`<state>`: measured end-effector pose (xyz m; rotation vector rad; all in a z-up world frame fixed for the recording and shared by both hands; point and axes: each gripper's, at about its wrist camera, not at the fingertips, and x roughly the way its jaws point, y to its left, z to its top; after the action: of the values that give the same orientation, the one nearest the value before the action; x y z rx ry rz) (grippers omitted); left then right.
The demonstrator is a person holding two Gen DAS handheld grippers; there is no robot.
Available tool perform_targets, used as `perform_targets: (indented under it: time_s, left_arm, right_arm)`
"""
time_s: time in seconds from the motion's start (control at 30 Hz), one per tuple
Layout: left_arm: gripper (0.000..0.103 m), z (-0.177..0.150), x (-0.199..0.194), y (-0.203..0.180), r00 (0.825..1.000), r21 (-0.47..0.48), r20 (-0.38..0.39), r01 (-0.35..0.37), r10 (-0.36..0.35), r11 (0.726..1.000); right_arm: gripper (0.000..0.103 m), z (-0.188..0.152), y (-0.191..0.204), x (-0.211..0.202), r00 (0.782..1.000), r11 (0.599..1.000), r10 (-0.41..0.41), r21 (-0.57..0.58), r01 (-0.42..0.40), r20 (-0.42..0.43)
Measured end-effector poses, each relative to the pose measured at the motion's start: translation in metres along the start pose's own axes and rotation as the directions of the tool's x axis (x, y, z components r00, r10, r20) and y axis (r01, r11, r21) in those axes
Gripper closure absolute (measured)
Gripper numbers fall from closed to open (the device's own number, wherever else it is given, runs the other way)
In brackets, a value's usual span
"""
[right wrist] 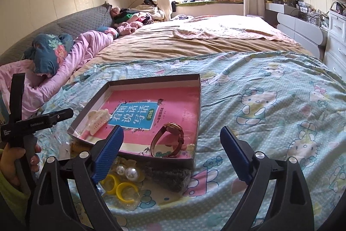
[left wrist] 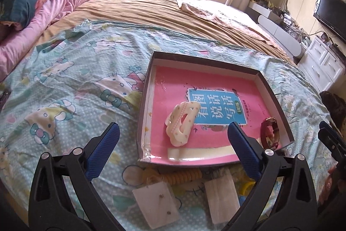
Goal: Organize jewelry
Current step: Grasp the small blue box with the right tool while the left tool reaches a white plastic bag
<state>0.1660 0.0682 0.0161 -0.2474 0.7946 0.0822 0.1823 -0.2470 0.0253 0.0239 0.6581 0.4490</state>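
Observation:
A shallow dark box (left wrist: 207, 62) (right wrist: 200, 101) lined with a pink book cover lies on the bed. In it are a cream hair claw clip (left wrist: 181, 122) (right wrist: 98, 119) and a red-strapped watch (left wrist: 270, 132) (right wrist: 169, 139). In front of the box lie earring cards (left wrist: 156, 205), a yellow coil hair tie (left wrist: 183, 175), pearl earrings (right wrist: 127, 172), yellow rings (right wrist: 121, 187) and a dark glittery piece (right wrist: 170, 179). My left gripper (left wrist: 173, 140) is open and empty above the box's near edge. My right gripper (right wrist: 172, 142) is open and empty, around the watch's side of the box.
The bed has a light blue Hello Kitty sheet (left wrist: 64, 83), a tan blanket (right wrist: 194, 42) and pink bedding (left wrist: 54, 10) at the left. White drawers (left wrist: 320, 66) and a TV (left wrist: 333, 12) stand at the right. The left gripper's handle and hand (right wrist: 23, 135) show in the right view.

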Motion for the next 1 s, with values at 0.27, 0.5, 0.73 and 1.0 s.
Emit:
perform_targets:
  time_s: [0.27,0.5,0.73,1.0]
  left_arm:
    - [0.01,-0.005,-0.018,0.002,1.0,-0.008,0.015,0.005,-0.005,1.0]
    - [0.01,-0.013,-0.03,0.009,1.0,-0.019,0.01,0.009,-0.008,1.0]
    - [0.01,-0.023,-0.037,0.014,1.0,-0.033,0.002,0.013,-0.013,0.999]
    - [0.01,-0.035,-0.04,0.019,1.0,-0.03,-0.026,-0.011,0.011,0.999]
  right_arm:
    - [0.013,0.0,0.008,-0.016,1.0,1.0,0.011,-0.023,-0.011,0.017]
    - [0.013,-0.004,0.018,-0.025,1.0,0.998,0.029,-0.051,-0.028,0.011]
    - [0.013,-0.013,0.03,-0.028,0.998,0.995,0.056,-0.084,-0.056,-0.012]
    - [0.013,-0.021,0.046,-0.03,0.996,0.988,0.083,-0.128,-0.087,-0.034]
